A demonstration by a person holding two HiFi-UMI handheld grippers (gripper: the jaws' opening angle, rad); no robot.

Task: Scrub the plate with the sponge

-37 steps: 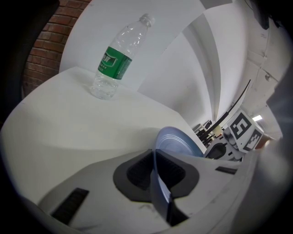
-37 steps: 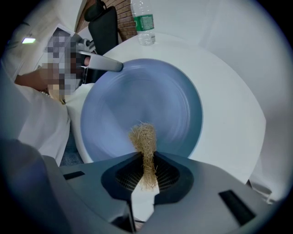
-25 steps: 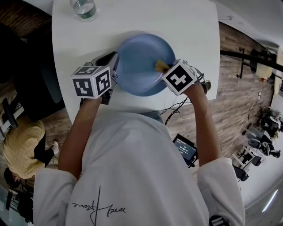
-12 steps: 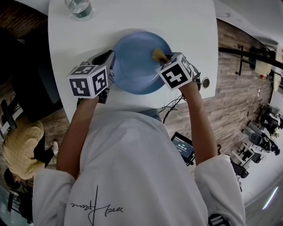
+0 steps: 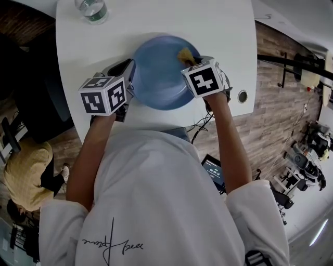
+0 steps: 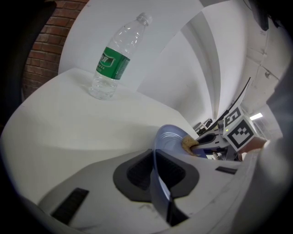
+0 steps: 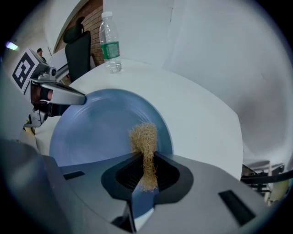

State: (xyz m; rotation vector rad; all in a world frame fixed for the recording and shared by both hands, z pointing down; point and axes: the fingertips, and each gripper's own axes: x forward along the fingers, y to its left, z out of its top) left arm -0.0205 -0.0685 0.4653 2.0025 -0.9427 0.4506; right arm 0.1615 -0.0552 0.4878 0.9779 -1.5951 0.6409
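A blue plate (image 5: 156, 75) lies on the white table (image 5: 218, 26), seen edge-on in the left gripper view (image 6: 168, 137). My left gripper (image 5: 129, 70) is shut on the plate's left rim, which runs between its pads (image 6: 154, 171). My right gripper (image 7: 145, 171) is shut on a tan fibrous sponge (image 7: 143, 137). The sponge's free end rests on the plate's inner face (image 7: 100, 128) near the far right rim. From above, the sponge (image 5: 186, 55) pokes out past the right gripper's marker cube (image 5: 204, 78). The left gripper view also shows the sponge (image 6: 187, 144).
A clear water bottle with a green label (image 5: 93, 9) stands upright at the table's far left (image 6: 116, 57). A round cable hole (image 5: 242, 96) sits at the table's right near edge. A black chair (image 7: 80, 45) stands beyond the table. A person in yellow (image 5: 23, 176) is at lower left.
My right gripper has slid the sponge across the plate, away from me toward the far right rim. The left gripper has kept its hold on the rim.
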